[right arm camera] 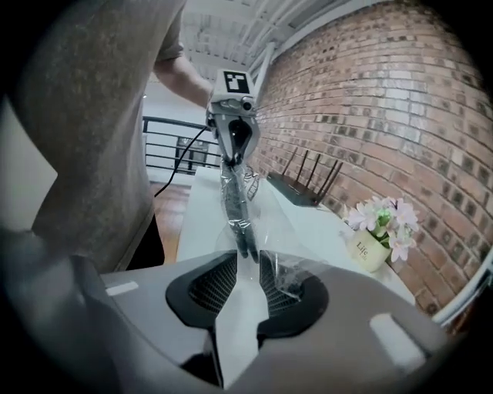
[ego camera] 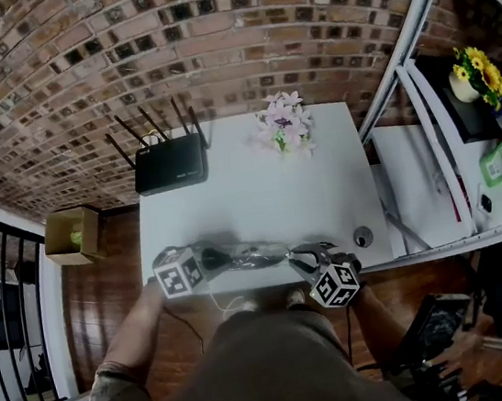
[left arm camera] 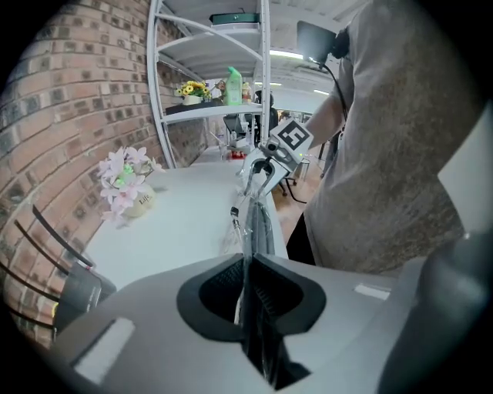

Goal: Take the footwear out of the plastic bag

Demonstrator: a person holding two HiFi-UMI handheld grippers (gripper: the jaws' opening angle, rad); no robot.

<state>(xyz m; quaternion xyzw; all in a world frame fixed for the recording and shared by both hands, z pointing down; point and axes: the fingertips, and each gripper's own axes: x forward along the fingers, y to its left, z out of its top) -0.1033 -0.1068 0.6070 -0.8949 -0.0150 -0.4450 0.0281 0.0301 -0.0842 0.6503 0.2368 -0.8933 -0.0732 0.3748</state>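
Left gripper (left arm camera: 248,265) is clamped tight on one end of the plastic bag (left arm camera: 245,219). Right gripper (right arm camera: 248,269) has its jaws parted, with loose film lying between them. The bag stretches from one gripper to the other along the table's (ego camera: 249,186) near edge, low centre in the head view. The dark footwear (right arm camera: 233,202) lies inside, lengthwise straight ahead of the right gripper, which looks free to reach in.

Clear plastic bag (ego camera: 259,257) holding dark grey footwear (right arm camera: 233,206), between the grey left claw (left arm camera: 248,265) and right claw (right arm camera: 246,269), each with black pads (left arm camera: 212,296) and a black-and-white square-marker cube (ego camera: 178,272), above a white bench (ego camera: 251,199); beyond the claws, black router (ego camera: 170,165), pink flowers (ego camera: 285,125), red-brown brick wall (ego camera: 209,34).
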